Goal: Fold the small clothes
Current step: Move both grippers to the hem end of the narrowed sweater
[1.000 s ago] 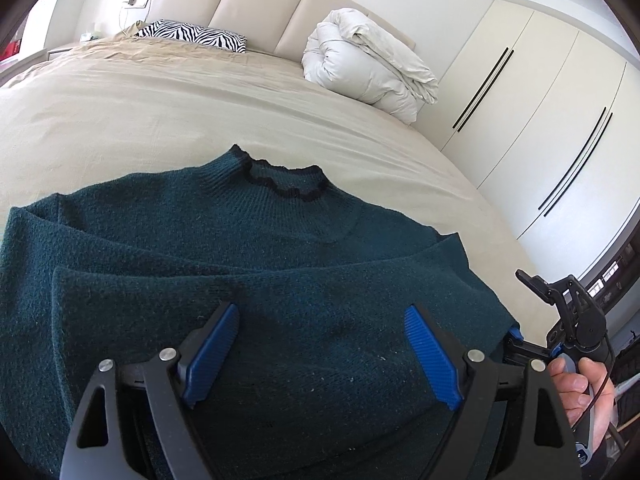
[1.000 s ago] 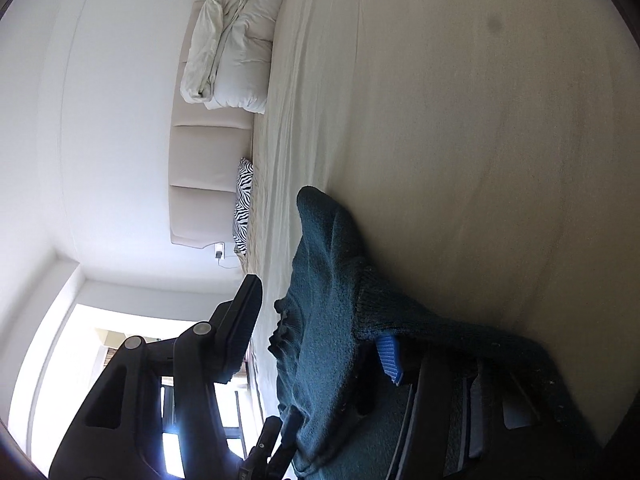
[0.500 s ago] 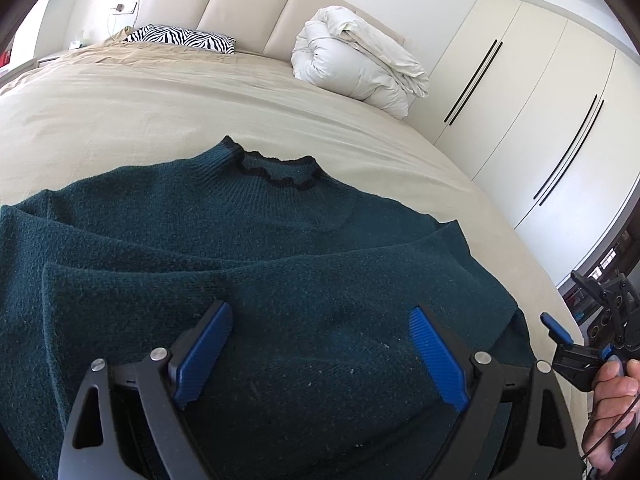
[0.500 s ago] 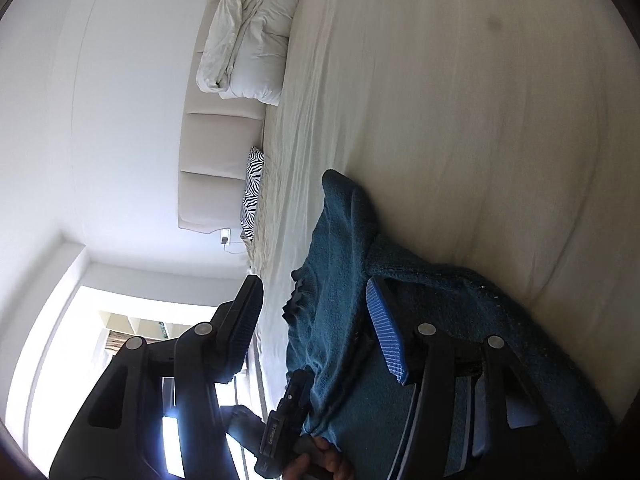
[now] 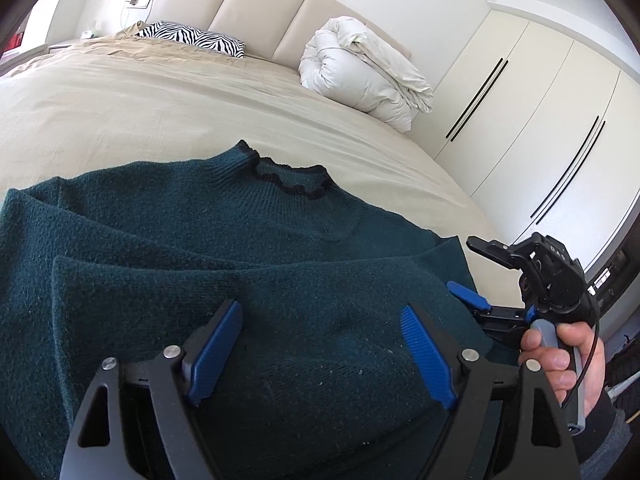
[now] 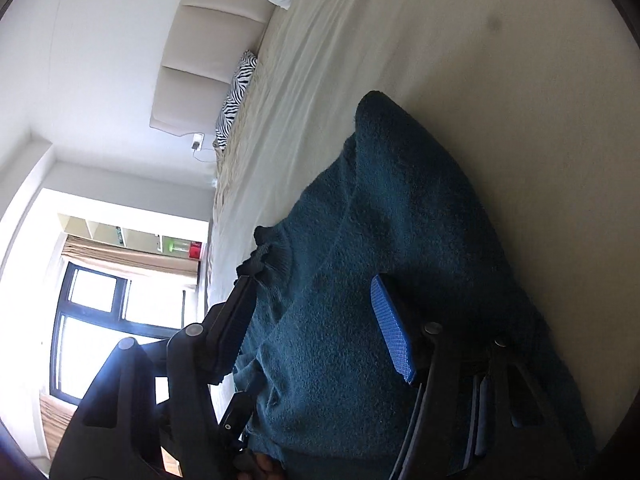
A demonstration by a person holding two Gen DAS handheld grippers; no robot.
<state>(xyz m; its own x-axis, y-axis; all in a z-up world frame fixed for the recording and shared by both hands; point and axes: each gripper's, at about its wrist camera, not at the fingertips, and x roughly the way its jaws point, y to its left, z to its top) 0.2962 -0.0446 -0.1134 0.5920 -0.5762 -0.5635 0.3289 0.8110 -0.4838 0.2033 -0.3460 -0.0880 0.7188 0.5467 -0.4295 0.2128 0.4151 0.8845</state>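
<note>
lying flat: fuzzy teal knit sweater point(image 5: 248, 264), ribbed scalloped collar point(image 5: 288, 178), beige bed point(image 5: 120, 112).

Your left gripper point(image 5: 320, 344): fingers spread wide above dark green sweater point(image 5: 240, 260), nothing between them but knit. Right gripper point(image 5: 476, 276) sits just beside sweater's right edge, crowding that side. Beyond collar, bare bed point(image 5: 120, 112) open toward headboard. Rolled duvet point(image 5: 364, 76) and zebra pillow point(image 5: 192, 38) block far end. Wardrobe doors point(image 5: 540, 128) wall off right side.
</note>
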